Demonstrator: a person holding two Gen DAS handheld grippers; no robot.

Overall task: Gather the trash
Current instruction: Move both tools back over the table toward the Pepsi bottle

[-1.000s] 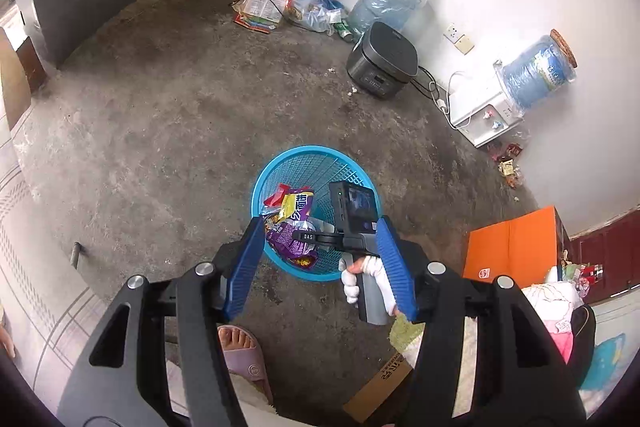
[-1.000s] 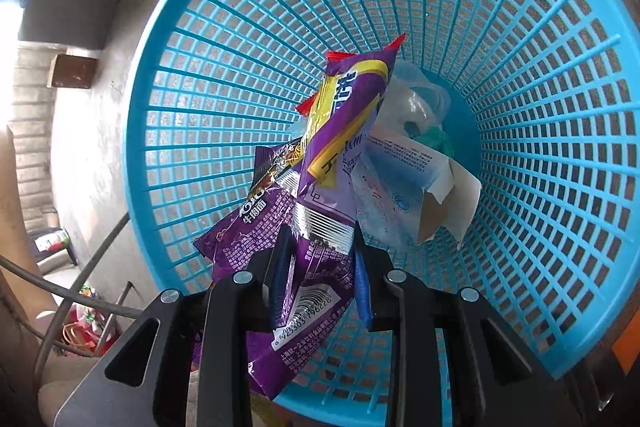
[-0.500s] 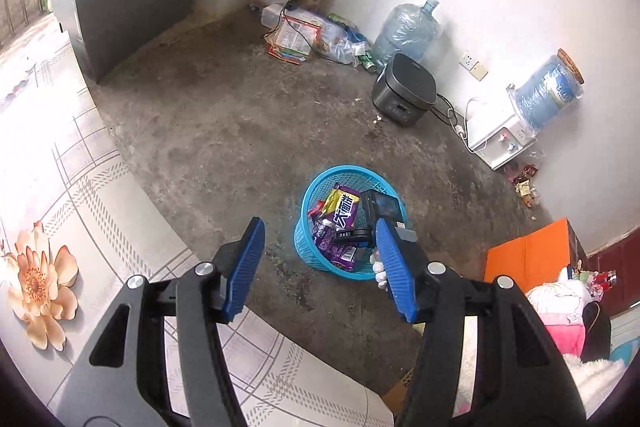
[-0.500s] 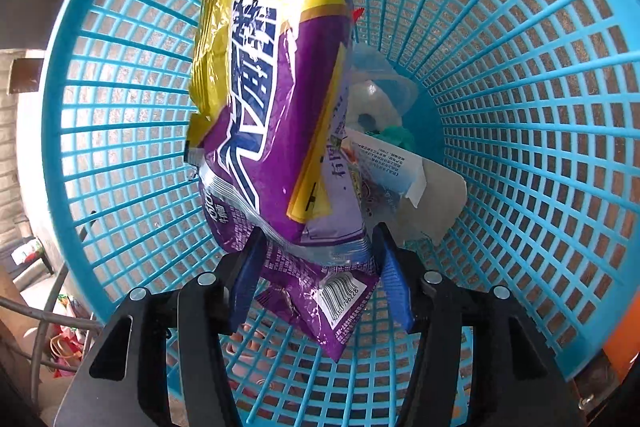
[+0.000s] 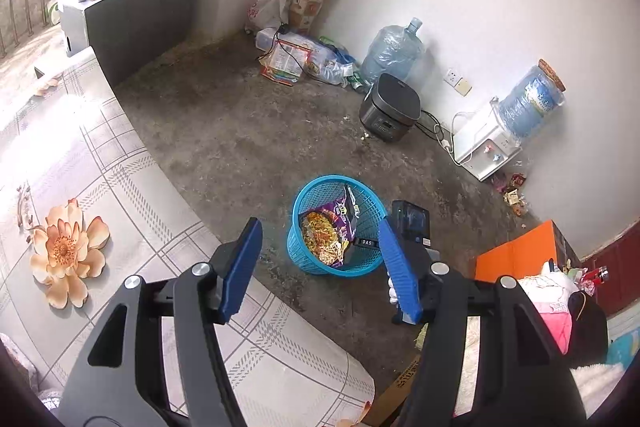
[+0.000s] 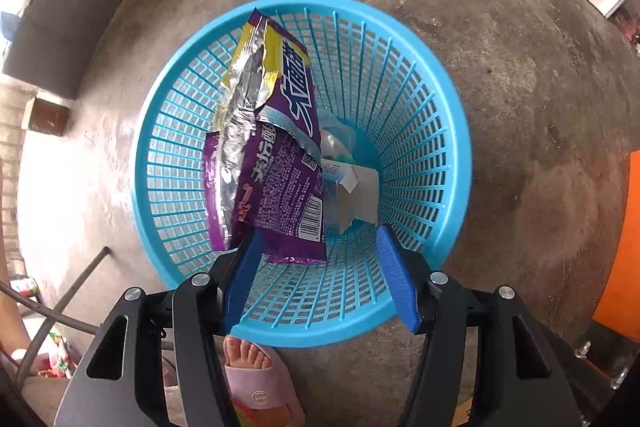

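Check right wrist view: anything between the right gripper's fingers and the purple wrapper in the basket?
Nothing. Right gripper stands open above blue basket; purple wrapper lies inside, released.

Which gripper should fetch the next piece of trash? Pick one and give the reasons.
Left, probably. The left gripper is open, empty, and looks across the floor toward the wrappers by the wall. The right gripper, jaws just opened, hangs over the blue basket with the purple wrappers in it.

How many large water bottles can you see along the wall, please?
2: one clear bottle standing on the floor beside the dark cooker, and one blue bottle mounted on the white dispenser. Others may be hidden.
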